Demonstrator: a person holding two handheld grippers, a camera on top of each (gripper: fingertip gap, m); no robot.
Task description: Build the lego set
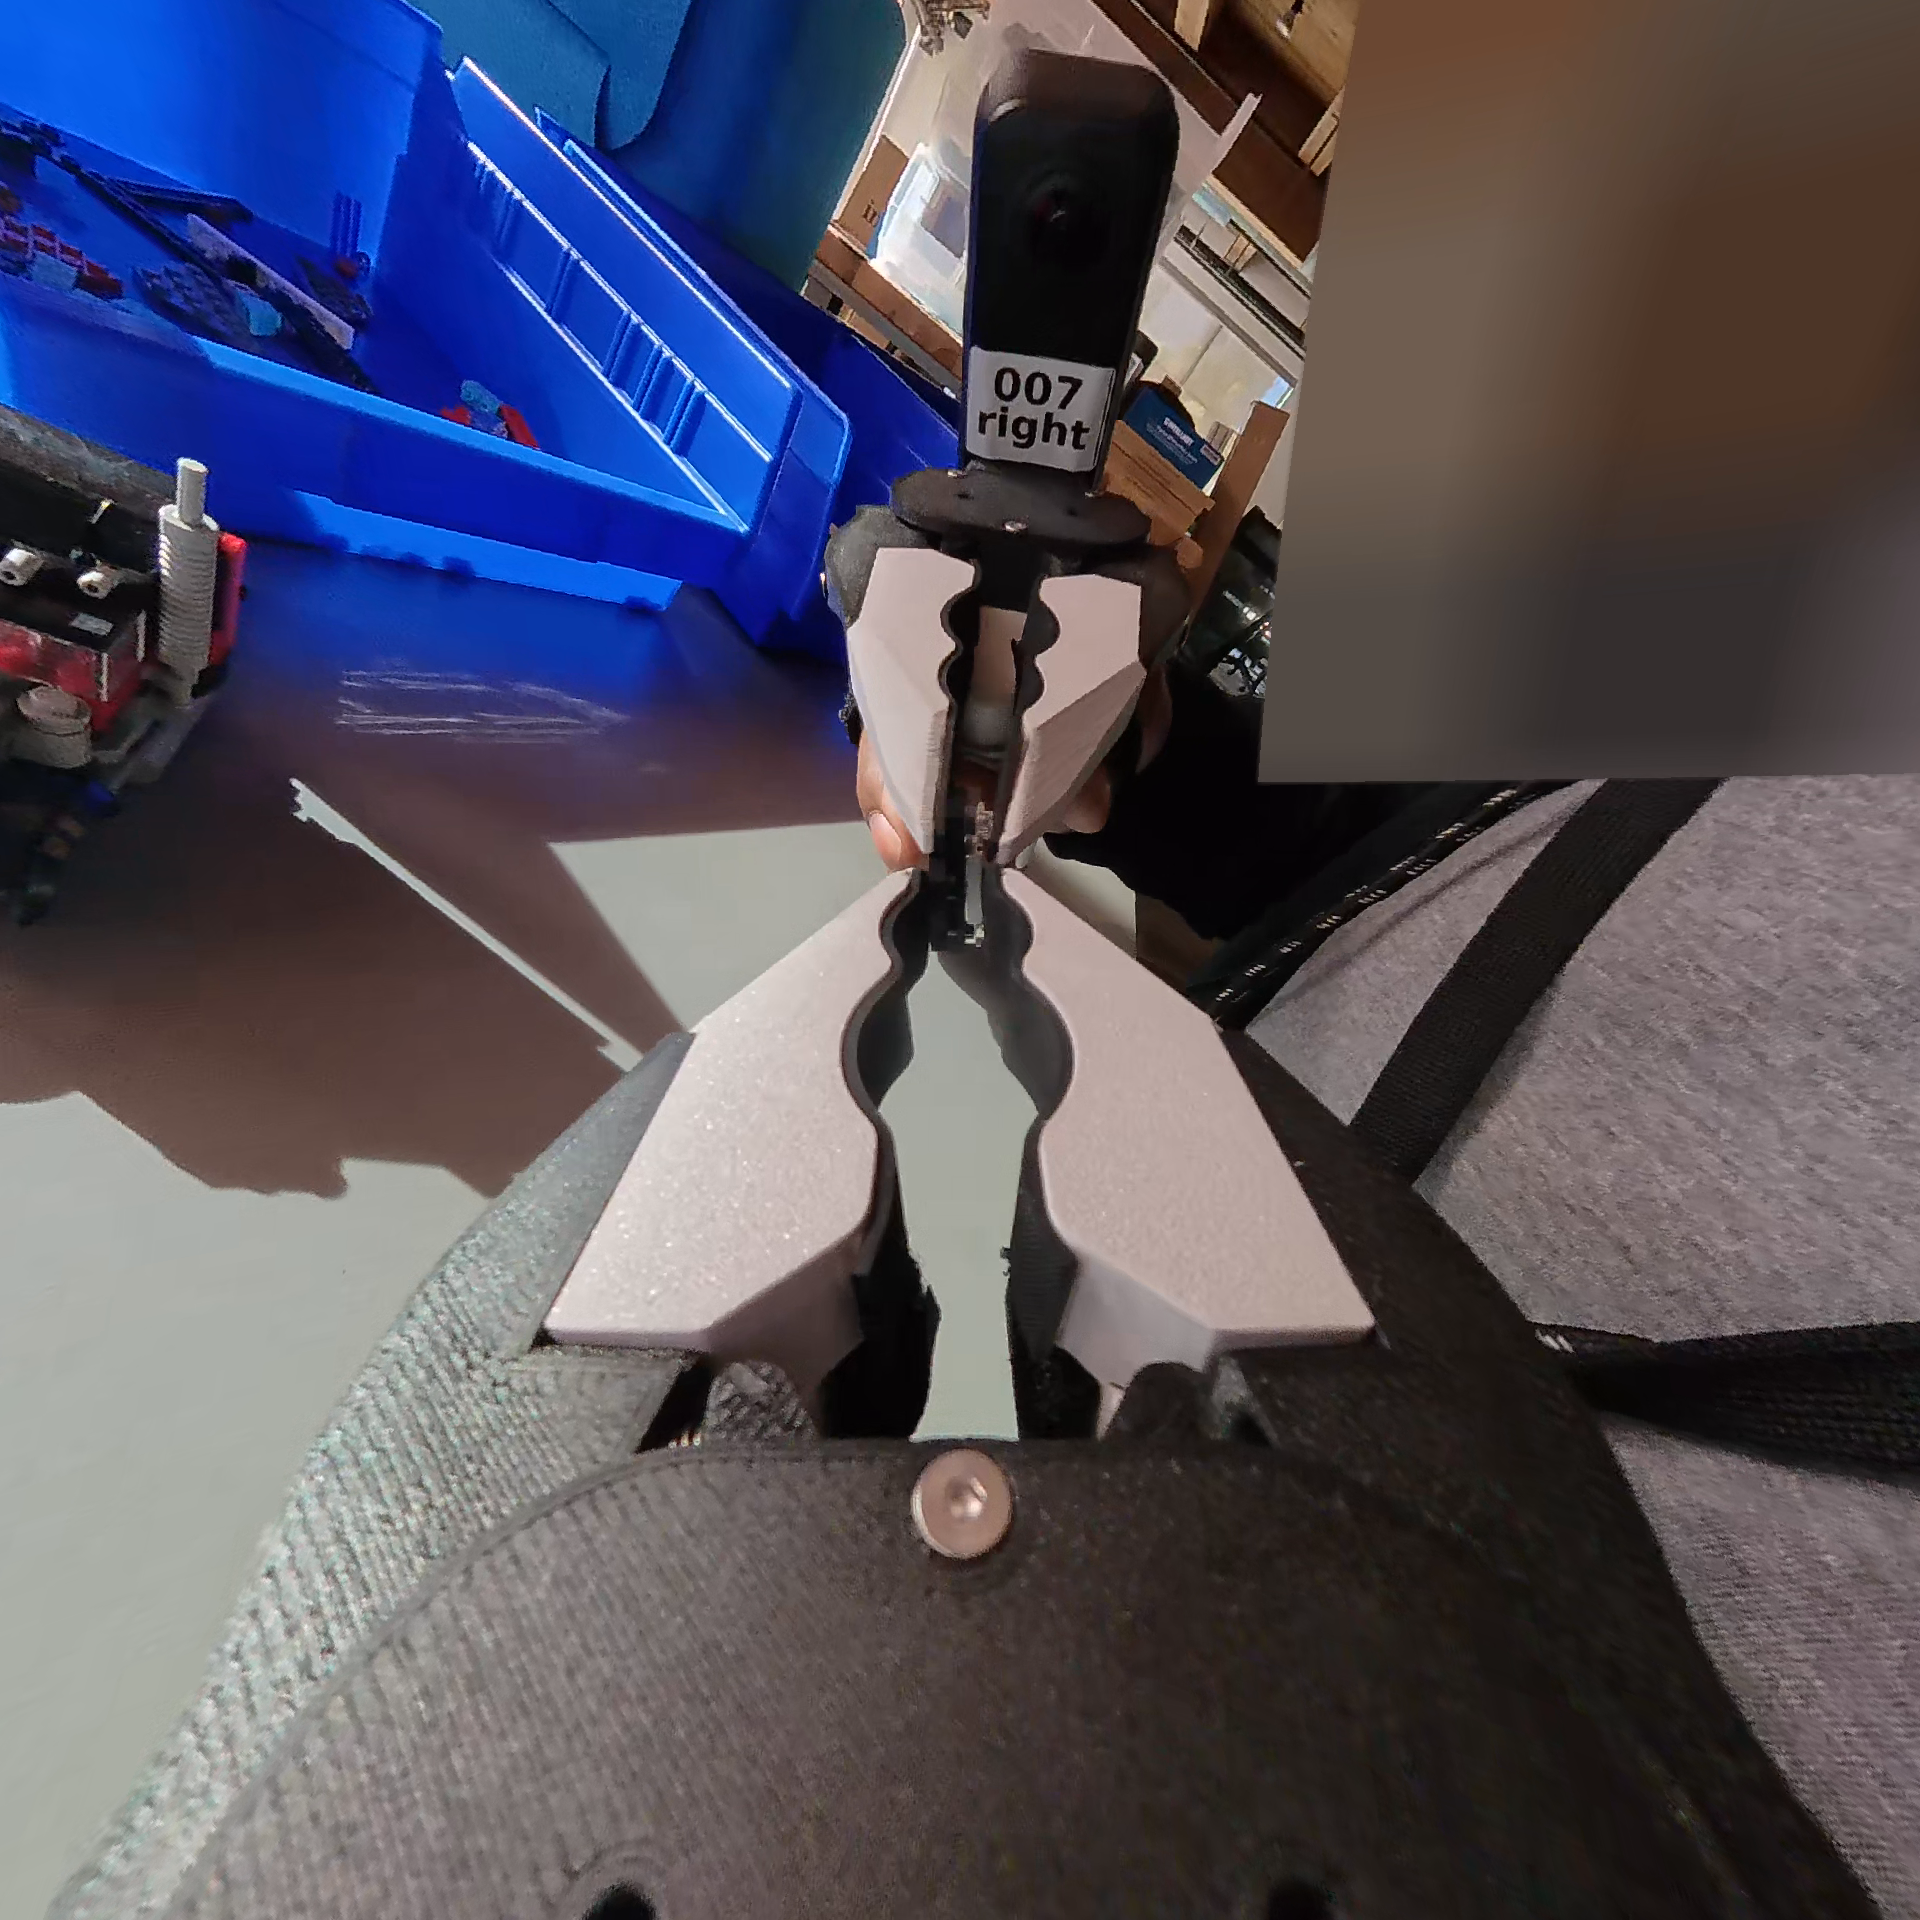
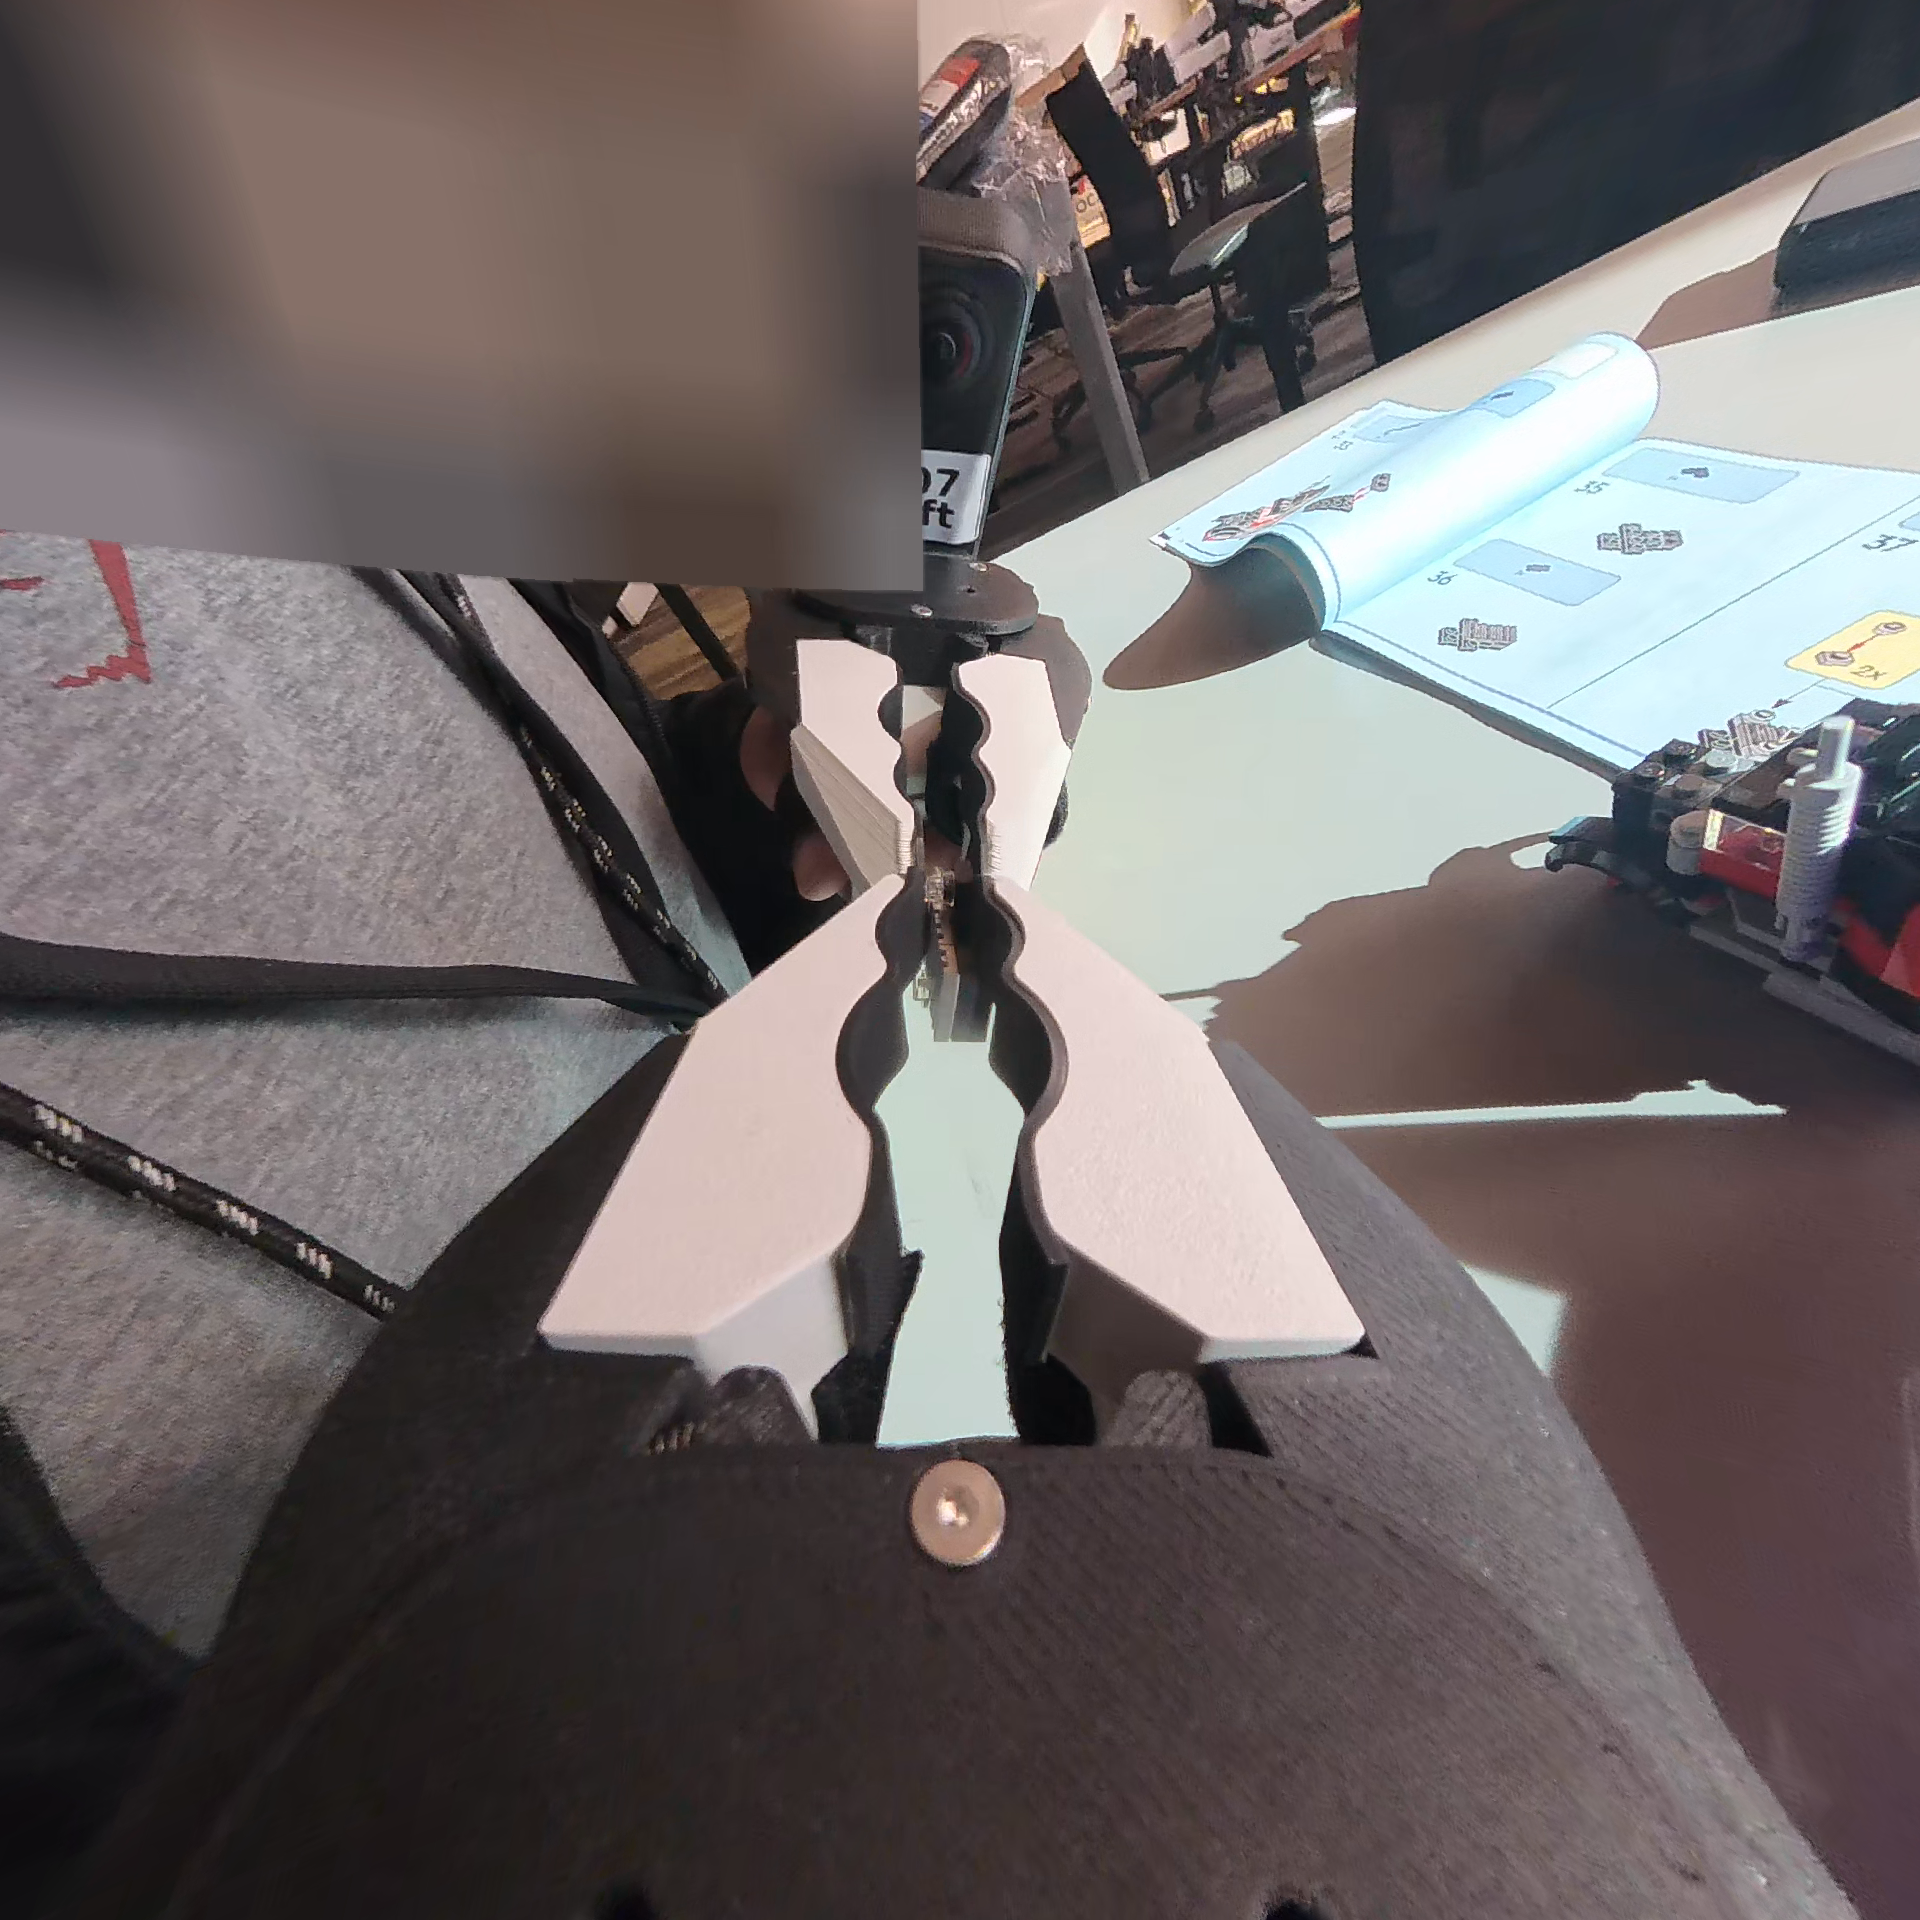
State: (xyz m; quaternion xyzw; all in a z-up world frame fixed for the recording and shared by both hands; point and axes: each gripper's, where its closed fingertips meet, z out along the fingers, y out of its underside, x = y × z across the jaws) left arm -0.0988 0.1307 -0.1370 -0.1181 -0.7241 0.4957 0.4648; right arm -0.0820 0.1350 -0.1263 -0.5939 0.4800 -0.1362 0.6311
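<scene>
Between my tips: a small dark lego piece (image 1: 961, 896), thin and studded, gripped from both ends, up off the table.
Left gripper (image 1: 956, 914): my fingers are nearly closed, pinching one end of the piece; the wavy pads stay apart farther back.
Right gripper (image 2: 951, 935): I see the same narrow pinch, tips closed on the piece (image 2: 948, 971) from the opposite side.
Facing: both tools meet tip to tip; each view shows the other gripper head-on, camera on top, a gloved hand (image 1: 894, 821) behind it.
Table (image 1: 156, 1351): pale, with hard shadows across it.
Model (image 2: 1787, 862): the part-built red, black and grey truck sits on the table, well apart from my tips.
Booklet (image 2: 1621, 551): lies open beyond the model.
Bins (image 1: 499, 343): blue, beyond the model, holding loose bricks.
Behind: a person's grey top with black straps.
</scene>
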